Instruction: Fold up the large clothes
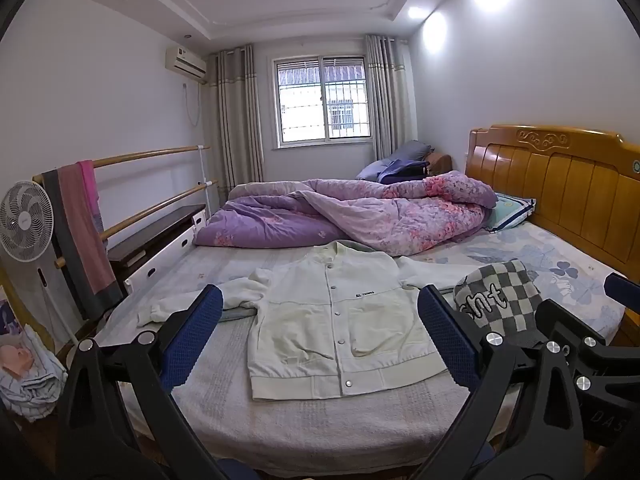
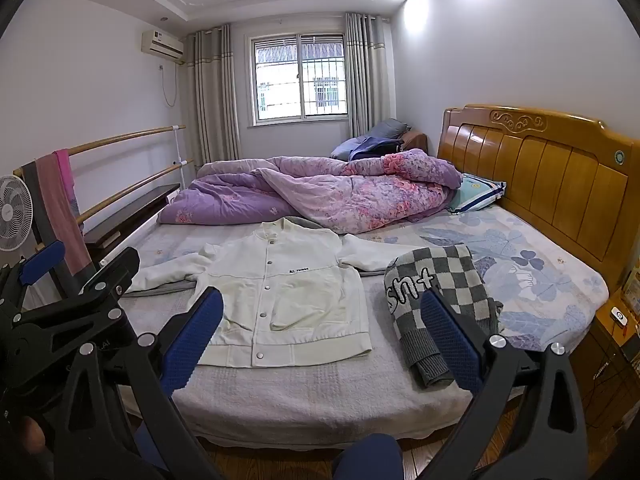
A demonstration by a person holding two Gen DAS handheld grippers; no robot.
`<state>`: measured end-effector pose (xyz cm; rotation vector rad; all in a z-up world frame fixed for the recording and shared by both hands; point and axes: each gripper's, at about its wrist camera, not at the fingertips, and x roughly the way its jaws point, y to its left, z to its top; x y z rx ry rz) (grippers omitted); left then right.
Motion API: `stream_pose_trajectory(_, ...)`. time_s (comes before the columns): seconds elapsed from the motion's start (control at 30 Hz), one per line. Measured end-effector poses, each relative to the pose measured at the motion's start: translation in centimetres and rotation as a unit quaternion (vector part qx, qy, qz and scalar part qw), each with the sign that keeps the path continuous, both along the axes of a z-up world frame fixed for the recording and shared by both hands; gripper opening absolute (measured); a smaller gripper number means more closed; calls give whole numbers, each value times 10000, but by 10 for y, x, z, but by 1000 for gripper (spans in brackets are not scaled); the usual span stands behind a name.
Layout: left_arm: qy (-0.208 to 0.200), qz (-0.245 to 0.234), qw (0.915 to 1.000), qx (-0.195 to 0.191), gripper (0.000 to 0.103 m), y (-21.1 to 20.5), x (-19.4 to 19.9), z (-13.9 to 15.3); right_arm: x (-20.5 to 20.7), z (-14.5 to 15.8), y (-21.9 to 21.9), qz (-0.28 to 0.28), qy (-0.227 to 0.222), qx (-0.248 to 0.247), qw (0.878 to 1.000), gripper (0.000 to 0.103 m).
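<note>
A white button-up jacket (image 1: 332, 320) lies flat on the bed, front up, sleeves spread to both sides; it also shows in the right wrist view (image 2: 288, 300). A folded grey-and-white checkered sweater (image 1: 500, 296) sits to its right, also seen in the right wrist view (image 2: 436, 292). My left gripper (image 1: 320, 336) is open and empty, held above the bed's near edge in front of the jacket. My right gripper (image 2: 322, 340) is open and empty, held beside it to the right.
A crumpled purple floral quilt (image 1: 340, 216) lies across the far half of the bed. A wooden headboard (image 1: 560, 184) is on the right. A fan (image 1: 24, 220), a rail with hanging towels (image 1: 80, 232) and a dark bench (image 1: 160, 232) stand on the left. A nightstand (image 2: 616, 336) is at right.
</note>
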<state>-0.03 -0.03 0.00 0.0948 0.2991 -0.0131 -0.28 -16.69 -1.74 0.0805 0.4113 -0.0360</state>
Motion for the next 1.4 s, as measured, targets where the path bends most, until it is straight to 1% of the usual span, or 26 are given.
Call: stream_pose_trajectory(1.4,30,-5,10000,-9,98,0,0,0,0,-2,-1,0,6,-5,10000,95)
